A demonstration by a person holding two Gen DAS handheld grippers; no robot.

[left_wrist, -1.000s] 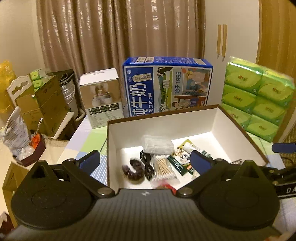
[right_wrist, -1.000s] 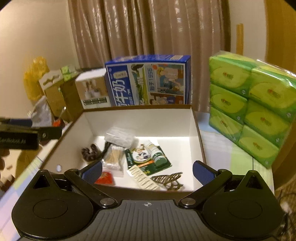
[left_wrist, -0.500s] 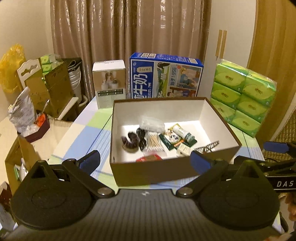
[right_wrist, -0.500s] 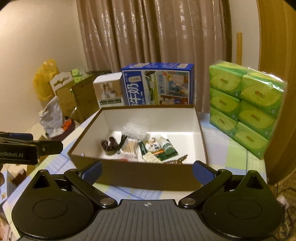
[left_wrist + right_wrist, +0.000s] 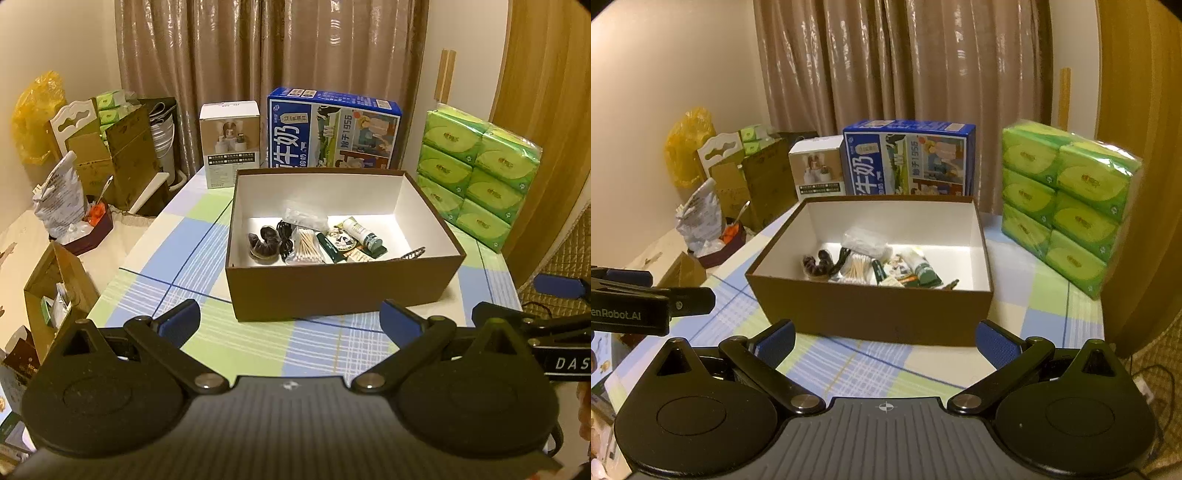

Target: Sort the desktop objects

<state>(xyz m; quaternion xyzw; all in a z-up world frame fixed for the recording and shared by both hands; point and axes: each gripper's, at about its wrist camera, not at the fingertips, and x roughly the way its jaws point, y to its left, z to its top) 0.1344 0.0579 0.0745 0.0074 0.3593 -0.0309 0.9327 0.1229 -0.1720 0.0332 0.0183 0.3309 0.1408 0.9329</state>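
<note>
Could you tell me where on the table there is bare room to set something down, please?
The checked tablecloth is bare left of the brown box, and in front of it, toward both open tongs. Inside the box, the right end of the floor is free. The back edge is crowded: white carton, milk carton, tissue packs.

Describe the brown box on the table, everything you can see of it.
The brown box is an open, lidless rectangular carton, likely cardboard, dark brown outside and white inside. It sits flat on the checked tablecloth, in front of the blue milk carton. Small items lie along its near inner side: cotton swabs, a black cable, a tube. Neither gripper touches it.
</note>
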